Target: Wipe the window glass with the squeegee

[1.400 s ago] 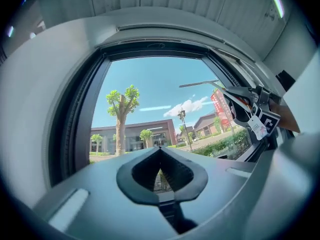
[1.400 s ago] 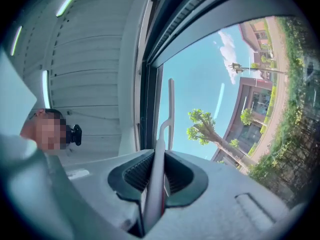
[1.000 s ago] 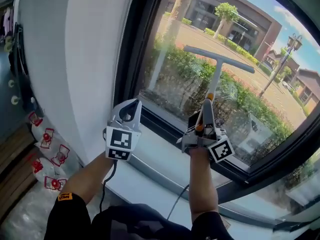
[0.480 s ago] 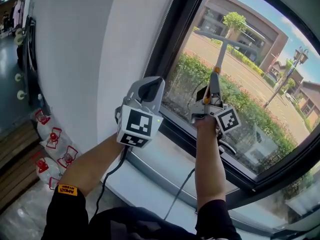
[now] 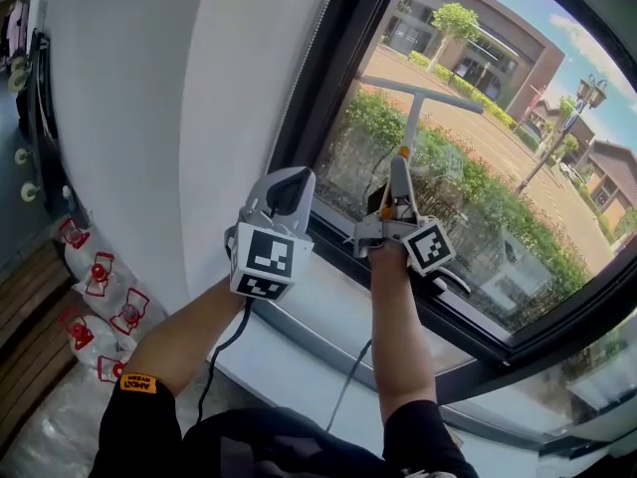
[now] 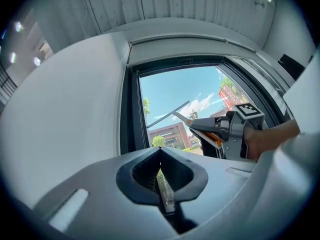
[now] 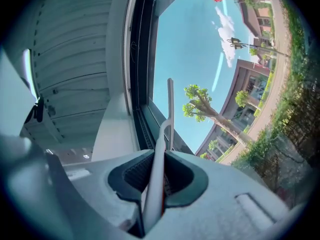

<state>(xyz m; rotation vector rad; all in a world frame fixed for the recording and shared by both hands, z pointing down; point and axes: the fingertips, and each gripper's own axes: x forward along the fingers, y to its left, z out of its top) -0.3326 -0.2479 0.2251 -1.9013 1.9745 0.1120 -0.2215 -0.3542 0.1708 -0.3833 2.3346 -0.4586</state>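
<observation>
**Squeegee held up against the glass, blade near the left frame**

The right tool (image 5: 398, 172) is pinching the squeegee (image 5: 412, 118) by its handle. In the right gripper view the pale shaft runs straight up between the two dark pads of the right tool (image 7: 157, 180), which press on it from both sides. The squeegee (image 7: 164, 134) ends in a T-shaped blade that lies across the window glass (image 5: 498, 157) above the tool. The left tool (image 5: 284, 192) is pressed almost together, with only a thin slit between its pads and nothing in it. It hangs just beside the right one, in front of the black window frame (image 5: 323, 108).

The blade's left end is near that dark frame post. To its right the glass runs on wide and open towards the far frame, and there is more pane above it. Below the right tool are the lower frame rail and the white sill (image 5: 318, 312). The white wall (image 5: 149, 118) fills the space left of the frame.

A second ago the blade stood farther from the left post and the left tool hung lower by the sill. Since then the blade has come closer to the post and the left tool has come up level with the right. The right tool's grip on the handle is unchanged.
</observation>
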